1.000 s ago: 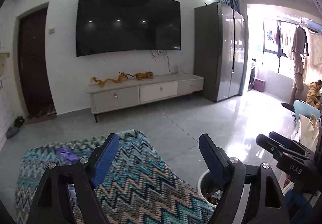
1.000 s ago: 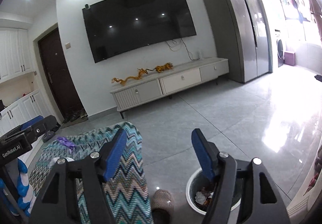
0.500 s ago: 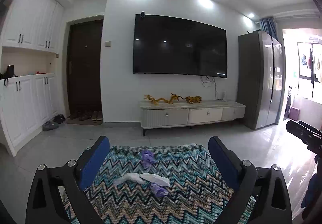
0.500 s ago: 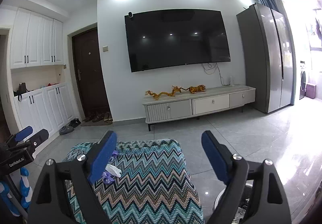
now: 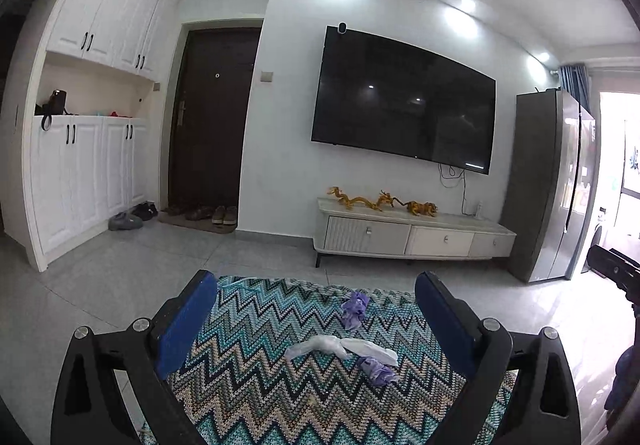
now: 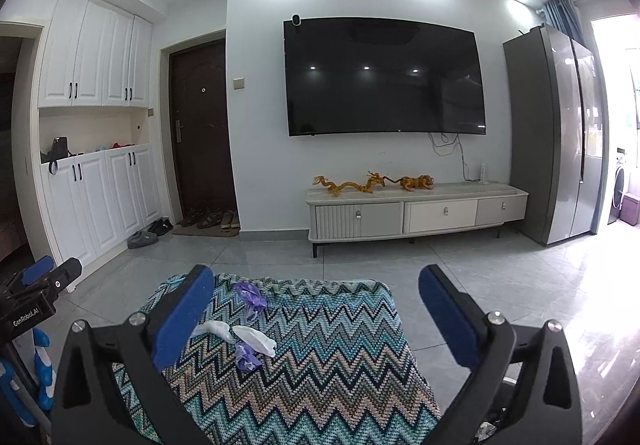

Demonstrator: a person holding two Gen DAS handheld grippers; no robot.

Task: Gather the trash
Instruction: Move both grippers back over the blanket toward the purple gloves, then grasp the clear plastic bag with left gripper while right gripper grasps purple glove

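White wall (image 6: 260,105) fills the back, grey tile floor (image 6: 500,277) below it. Big dark TV (image 6: 384,77) hangs on the wall, small camera (image 6: 296,20) on its top left corner. Tall grey fridge (image 6: 556,133) stands right of the TV. White cabinets (image 6: 96,149) run along the left side, dark door (image 6: 200,129) between them and the TV wall, shoes (image 6: 208,220) on a mat at the door. Low TV stand (image 6: 416,211) sits under the TV with gold dragon figures (image 6: 372,183) on top.

Zigzag cloth (image 6: 320,357) covers a surface in the foreground, nearest the cameras. Trash lies on it, toward its left half in the right wrist view: two white wrappers (image 6: 240,335) touching end to end, a purple scrap (image 6: 246,359) just beside them on the near side, another purple scrap (image 6: 250,295) farther back near the cloth's far edge. In the left wrist view the same white pieces (image 5: 340,348) and purple bits sit about centre between the fingers, not touched.

Left gripper (image 5: 316,319) is spread wide, nothing between the blue pads (image 5: 188,321); it hovers over the cloth's near part. Right gripper (image 6: 316,315) has its jaws just been opening, now fully apart, empty, pads (image 6: 182,319) clear of the trash. The left gripper's body (image 6: 32,297) shows at the left edge of the right view.
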